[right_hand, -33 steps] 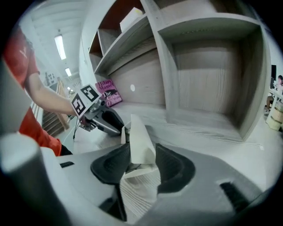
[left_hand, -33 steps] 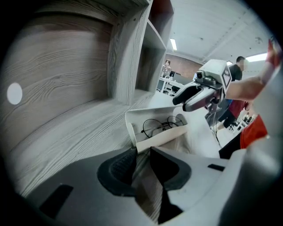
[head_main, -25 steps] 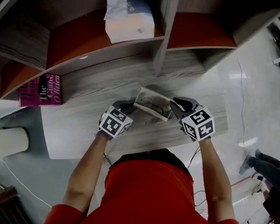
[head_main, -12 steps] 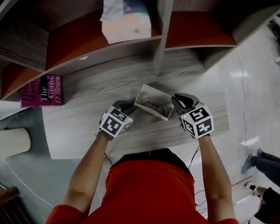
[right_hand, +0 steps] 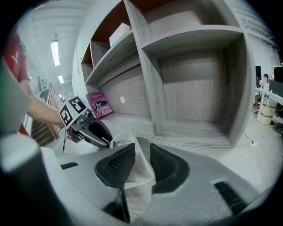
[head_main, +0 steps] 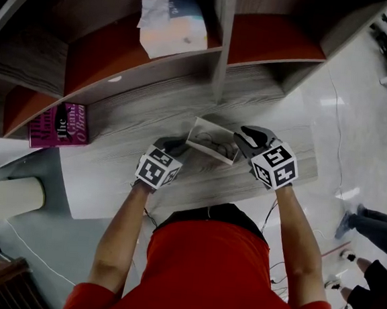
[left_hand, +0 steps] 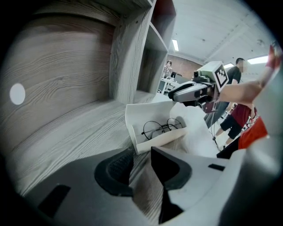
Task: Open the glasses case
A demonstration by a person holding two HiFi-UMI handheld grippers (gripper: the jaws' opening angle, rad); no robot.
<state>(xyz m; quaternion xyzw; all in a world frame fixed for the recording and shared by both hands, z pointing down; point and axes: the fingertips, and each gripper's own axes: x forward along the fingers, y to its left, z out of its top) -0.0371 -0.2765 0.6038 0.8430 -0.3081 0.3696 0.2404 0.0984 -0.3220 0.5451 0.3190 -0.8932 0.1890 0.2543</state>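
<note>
- Now just eased apart: right tool (right_hand: 142, 152), glasses case (right_hand: 135, 140) edge loose between pads (right_hand: 117, 165); may flop shut.
- Just widened, empty: left tool (left_hand: 140, 161); may bump case, spilling glasses (left_hand: 161, 128).

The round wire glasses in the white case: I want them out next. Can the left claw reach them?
Probably yes: the white rectangular case lies open, the round wire glasses lie uncovered inside, and the left claw, its jaws just opened wider and empty, sits short of the near wall it must clear.
</note>
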